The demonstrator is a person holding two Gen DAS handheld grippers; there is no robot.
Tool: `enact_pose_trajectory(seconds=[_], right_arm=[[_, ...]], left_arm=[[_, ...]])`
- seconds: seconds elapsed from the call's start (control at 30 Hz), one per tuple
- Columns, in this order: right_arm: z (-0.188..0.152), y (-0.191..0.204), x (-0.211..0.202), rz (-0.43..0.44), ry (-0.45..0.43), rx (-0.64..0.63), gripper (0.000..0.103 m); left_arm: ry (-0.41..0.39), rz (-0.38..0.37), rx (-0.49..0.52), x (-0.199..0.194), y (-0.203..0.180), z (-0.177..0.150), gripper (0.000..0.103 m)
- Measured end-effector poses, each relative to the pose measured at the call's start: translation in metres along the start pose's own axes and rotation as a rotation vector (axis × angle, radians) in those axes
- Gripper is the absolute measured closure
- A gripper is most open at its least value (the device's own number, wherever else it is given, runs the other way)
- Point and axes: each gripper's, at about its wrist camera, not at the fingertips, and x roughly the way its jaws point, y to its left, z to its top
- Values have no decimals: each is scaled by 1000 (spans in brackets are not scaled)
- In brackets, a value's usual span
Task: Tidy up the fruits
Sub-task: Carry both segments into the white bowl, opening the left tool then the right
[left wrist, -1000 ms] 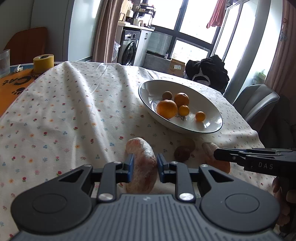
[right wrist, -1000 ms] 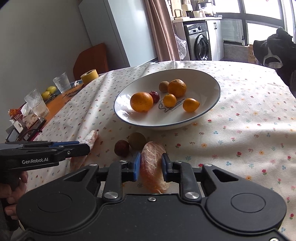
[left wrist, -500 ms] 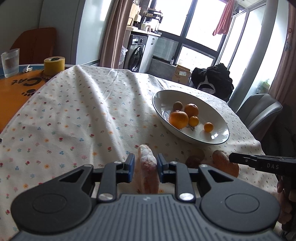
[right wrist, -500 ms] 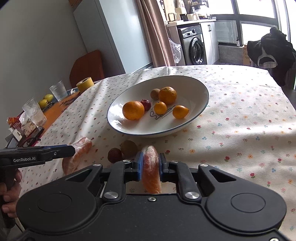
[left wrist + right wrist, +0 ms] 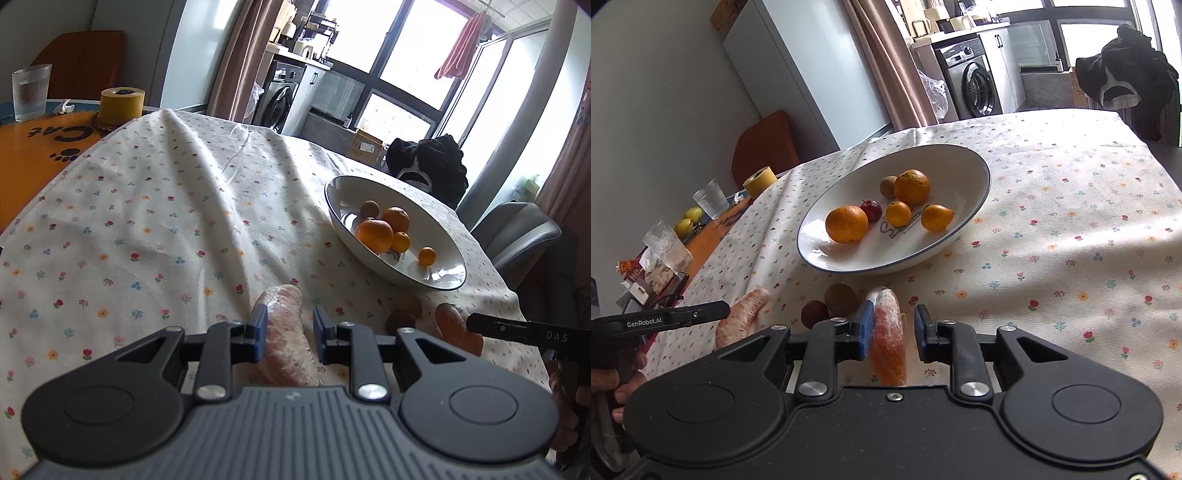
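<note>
In the left wrist view, the left gripper [image 5: 289,329] stands with its blue pads parted around a pale wrapped fruit piece [image 5: 286,332]; the left pad seems to touch it and a gap shows on the right, so whether it grips cannot be told. The piece's near end is hidden behind the gripper body. To the right, the white bowl [image 5: 441,280] holds several oranges and a brown kiwi, and just before its near rim a brown fruit [image 5: 400,319] lies half hidden. The right gripper [image 5: 517,326] enters from the frame edge, its tip against a second wrapped piece [image 5: 456,325], its jaws not visible. In the right wrist view, the right gripper [image 5: 891,328] brackets an orange wrapped piece [image 5: 889,332] with clear space on the right pad's side; it lies on the floral tablecloth [image 5: 1071,229], its near end cut off by the gripper. Beside it sit a kiwi [image 5: 840,298] and a dark red fruit [image 5: 814,313], touching. The left gripper [image 5: 701,314] shows only side-on, covering part of the pale piece [image 5: 742,314].
</note>
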Motion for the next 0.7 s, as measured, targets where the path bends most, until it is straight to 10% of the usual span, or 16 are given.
enact_pose_trajectory(seconds=[0.7], right_arm=[[-15, 37, 20, -45, 61, -122, 57]], left_arm=[[45, 104, 105, 23, -19, -9, 65]])
